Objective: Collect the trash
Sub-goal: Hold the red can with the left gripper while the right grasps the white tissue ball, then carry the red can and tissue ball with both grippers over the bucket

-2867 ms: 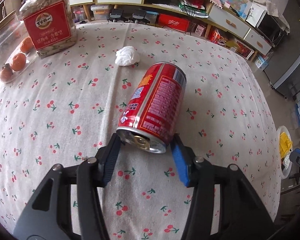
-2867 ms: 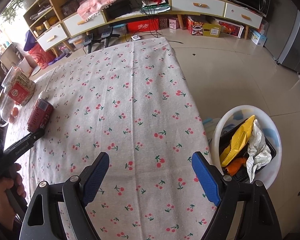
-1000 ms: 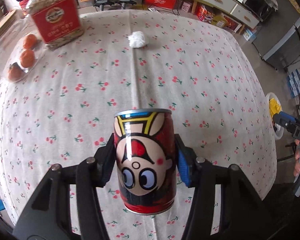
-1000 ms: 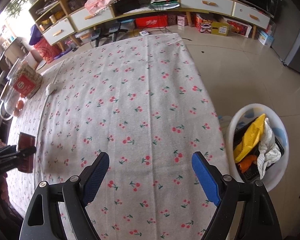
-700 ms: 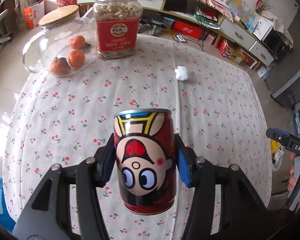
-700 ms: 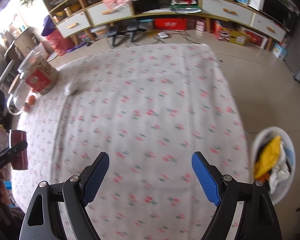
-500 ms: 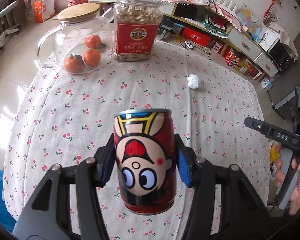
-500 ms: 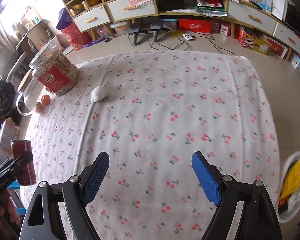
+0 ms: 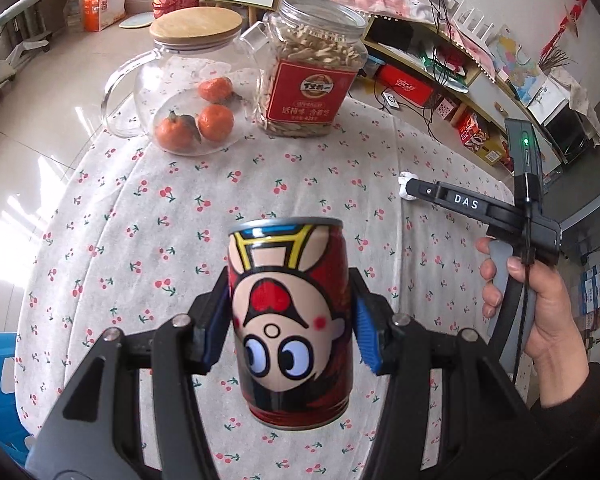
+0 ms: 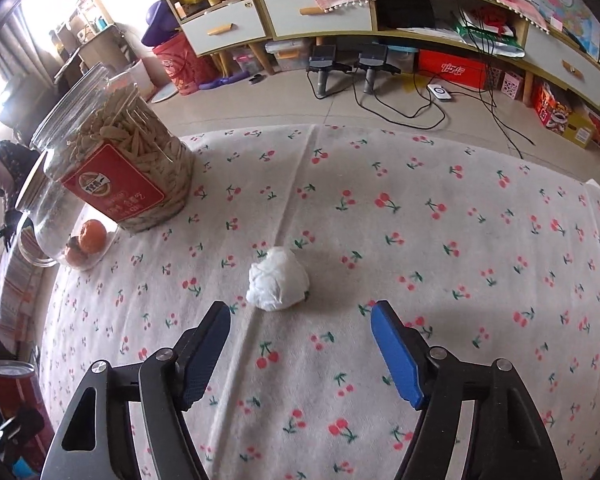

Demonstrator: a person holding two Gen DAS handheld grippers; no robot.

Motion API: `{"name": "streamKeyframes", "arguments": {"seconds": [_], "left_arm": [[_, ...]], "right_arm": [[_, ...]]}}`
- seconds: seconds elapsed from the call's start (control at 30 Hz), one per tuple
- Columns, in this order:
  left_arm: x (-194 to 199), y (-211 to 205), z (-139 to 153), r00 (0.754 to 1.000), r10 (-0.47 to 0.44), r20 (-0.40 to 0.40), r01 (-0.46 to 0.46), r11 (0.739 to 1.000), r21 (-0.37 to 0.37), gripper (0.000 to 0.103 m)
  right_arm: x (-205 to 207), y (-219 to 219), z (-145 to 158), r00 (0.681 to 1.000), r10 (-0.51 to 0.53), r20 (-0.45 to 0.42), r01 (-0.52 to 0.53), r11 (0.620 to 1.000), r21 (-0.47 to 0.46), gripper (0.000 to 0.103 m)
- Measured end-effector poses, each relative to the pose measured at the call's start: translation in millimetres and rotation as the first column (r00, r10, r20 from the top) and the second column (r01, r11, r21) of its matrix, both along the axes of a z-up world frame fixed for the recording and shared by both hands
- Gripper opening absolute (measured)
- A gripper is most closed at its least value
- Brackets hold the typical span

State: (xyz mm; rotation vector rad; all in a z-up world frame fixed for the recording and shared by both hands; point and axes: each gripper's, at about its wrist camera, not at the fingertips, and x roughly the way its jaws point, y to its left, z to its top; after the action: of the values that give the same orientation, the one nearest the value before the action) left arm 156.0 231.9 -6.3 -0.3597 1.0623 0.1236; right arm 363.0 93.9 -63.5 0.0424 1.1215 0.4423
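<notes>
So the left gripper (image 9: 290, 330) is clamped on a red cartoon can (image 9: 290, 316), blue pads squeezing both sides, and the can hangs well above the cherry tablecloth (image 9: 140, 208), printed face upside down. That piece of trash is sorted for now.

The step in hand is on the other side. The right gripper (image 10: 300, 354) is spread wide, nothing in it, low over the cloth with the crumpled white tissue (image 10: 278, 280) just beyond its fingertips and a bit left of the middle of the gap. If I were doing it, I'd nudge slightly left so the wad sits centred, push forward until the pads sit either side of it, then close right down at cloth level. Tissue is soft and squashy, so a light pinch near the top would probably just tear off a corner or let it slip. I'd also watch for catching a fold of the tablecloth with it.

Further back on the left there's the seed jar (image 10: 120, 172) and beside it a glass jug (image 9: 176, 92) with oranges inside, both well apart from the tissue, so no real risk of bumping them.
</notes>
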Motion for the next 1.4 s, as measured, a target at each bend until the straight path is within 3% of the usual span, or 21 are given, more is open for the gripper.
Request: {"name": "streamKeyframes", "arguments": {"seconds": [0.13, 0.33, 0.4, 0.43, 0.47, 0.93, 1.03, 1.4], "left_arm": [[0.3, 1.7, -1.6, 1.0, 0.002, -0.006, -0.002, 1.0, -0.002, 0.055], [-1.0, 2.0, 0.4, 1.0, -0.009, -0.002, 0.009, 1.0, -0.006, 0.055], [-2.2, 1.2, 0.8, 1.0, -0.016, 0.0, 0.016, 1.0, -0.003, 0.055], [-2.6, 0.7, 0.9, 1.0, -0.019, 0.0, 0.019, 1.0, -0.004, 0.055], [-3.1, 0.0, 1.0, 1.0, -0.021, 0.0, 0.021, 1.0, -0.006, 0.055], [-12.7, -21.2, -4.7, 0.998, -0.067, 0.001, 0.067, 0.997, -0.039, 0.055], [-15.5, -30.6, -6.7, 0.997, -0.078, 0.013, 0.078, 0.994, -0.076, 0.055], [-17.0, -80.6, -11.6, 0.986, -0.164, 0.022, 0.165, 0.984, -0.07, 0.055]], "right_arm": [[10.1, 10.4, -4.3, 1.0, 0.004, 0.001, -0.004, 1.0, 0.006, 0.069], [15.7, 26.3, -17.1, 0.999, 0.041, 0.027, -0.039, 0.996, -0.086, 0.055], [15.3, 27.7, -16.2, 0.998, 0.052, 0.036, -0.048, 0.994, -0.096, 0.043], [15.2, 26.5, -15.1, 0.998, 0.051, 0.029, -0.048, 0.995, -0.085, 0.031], [14.7, 25.0, -13.9, 0.999, 0.043, 0.022, -0.041, 0.996, -0.081, 0.029], [-54.7, -40.6, 21.7, 0.998, 0.027, 0.063, -0.022, 0.997, -0.075, 0.027], [-72.3, -61.2, 28.9, 0.997, 0.018, 0.069, -0.012, 0.996, -0.084, 0.027], [-137.7, -153.0, 50.2, 0.994, -0.048, 0.101, 0.057, 0.995, -0.086, 0.027]]}}
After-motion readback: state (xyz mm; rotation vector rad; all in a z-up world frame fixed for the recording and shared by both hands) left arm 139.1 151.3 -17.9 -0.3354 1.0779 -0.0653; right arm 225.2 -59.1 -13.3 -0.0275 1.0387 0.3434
